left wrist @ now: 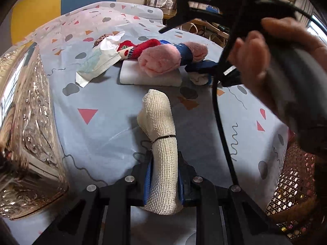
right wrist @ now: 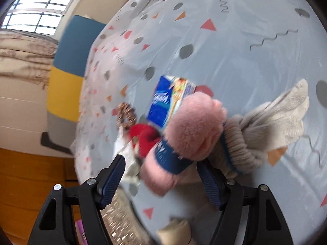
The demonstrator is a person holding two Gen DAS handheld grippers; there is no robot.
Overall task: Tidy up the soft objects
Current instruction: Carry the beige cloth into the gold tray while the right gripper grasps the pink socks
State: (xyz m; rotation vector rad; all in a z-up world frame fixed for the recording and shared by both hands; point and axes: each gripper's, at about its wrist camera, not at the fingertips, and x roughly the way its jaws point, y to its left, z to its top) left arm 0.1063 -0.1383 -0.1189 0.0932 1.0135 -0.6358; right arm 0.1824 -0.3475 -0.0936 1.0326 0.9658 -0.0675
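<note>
The left gripper points down at the table and squeezes a rolled cream cloth, netty like a waffle, tied with a thin black band. The roll lies on the smooth blue tablecloth. The right gripper tilts sideways, its jaws wide apart and holding nothing, just by a fluffy pink towel roll with a blue wrap.

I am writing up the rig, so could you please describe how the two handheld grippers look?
Both are built alike: the left gripper and the right gripper have angular matte black frames with triangular cut-outs and round silver bolt heads at the joints. Their fingers carry dark blue ribbed pads. A thin black cable hangs from the right one. No sleeve can be made out.
</note>
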